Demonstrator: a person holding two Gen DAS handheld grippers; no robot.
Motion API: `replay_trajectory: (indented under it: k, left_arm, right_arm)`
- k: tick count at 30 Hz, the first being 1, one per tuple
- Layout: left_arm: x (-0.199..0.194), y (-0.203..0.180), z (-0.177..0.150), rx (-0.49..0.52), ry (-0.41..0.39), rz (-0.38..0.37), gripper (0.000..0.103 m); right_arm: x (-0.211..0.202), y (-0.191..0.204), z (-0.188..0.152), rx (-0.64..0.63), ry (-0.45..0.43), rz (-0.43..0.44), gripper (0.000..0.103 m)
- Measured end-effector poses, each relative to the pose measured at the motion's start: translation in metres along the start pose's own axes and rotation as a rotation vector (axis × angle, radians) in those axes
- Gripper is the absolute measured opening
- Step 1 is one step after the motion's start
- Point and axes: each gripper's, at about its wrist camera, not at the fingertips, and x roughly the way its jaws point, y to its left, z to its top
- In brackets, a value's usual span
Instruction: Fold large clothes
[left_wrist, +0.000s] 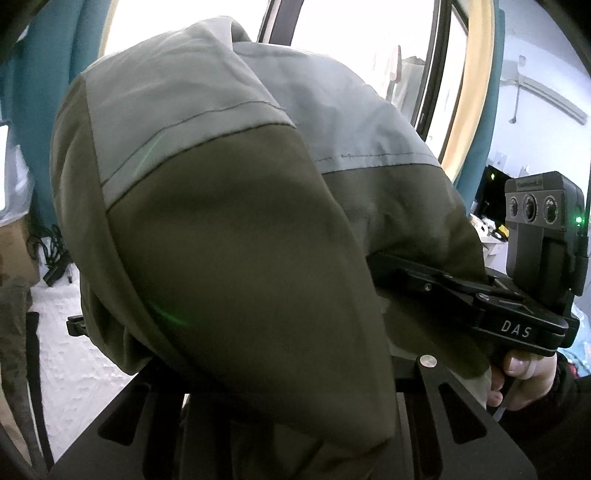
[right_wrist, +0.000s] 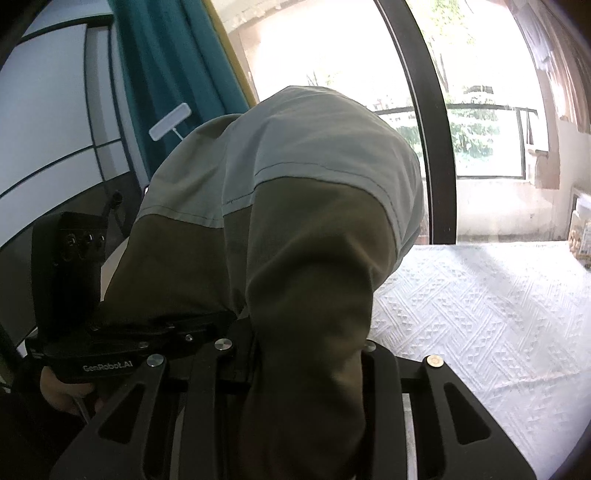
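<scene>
While both grippers hold the garment up off the bed, the lift step of the fold is in hand.

The left gripper is clamped on the olive and pale grey garment, whose cloth bunches over its jaws and hides the fingertips; the right gripper grips another bunch of the same garment, and the 2 tools sit close side by side, each visible in the other's view. A hand grips the right tool's handle. The white quilted bedspread lies below, bare where it shows. Next, I judge, the 2 grips need spreading apart so the cloth hangs flat, then lowering onto the bedspread without slack slipping from either clamp.
</scene>
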Motion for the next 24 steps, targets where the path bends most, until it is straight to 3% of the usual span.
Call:
replay_trajectory:
  k: [13,24]
  left_arm:
    - [-0.037,0.004,-0.019,-0.006,-0.039,0.052,0.027]
    - [-0.061,0.027,-0.036,-0.018,0.036,0.124,0.027]
  right_arm:
    - [-0.011,0.044,-0.007,-0.053,-0.025,0.064,0.03]
    - [0.019,0.092,-0.02,-0.052,0.033,0.174,0.03]
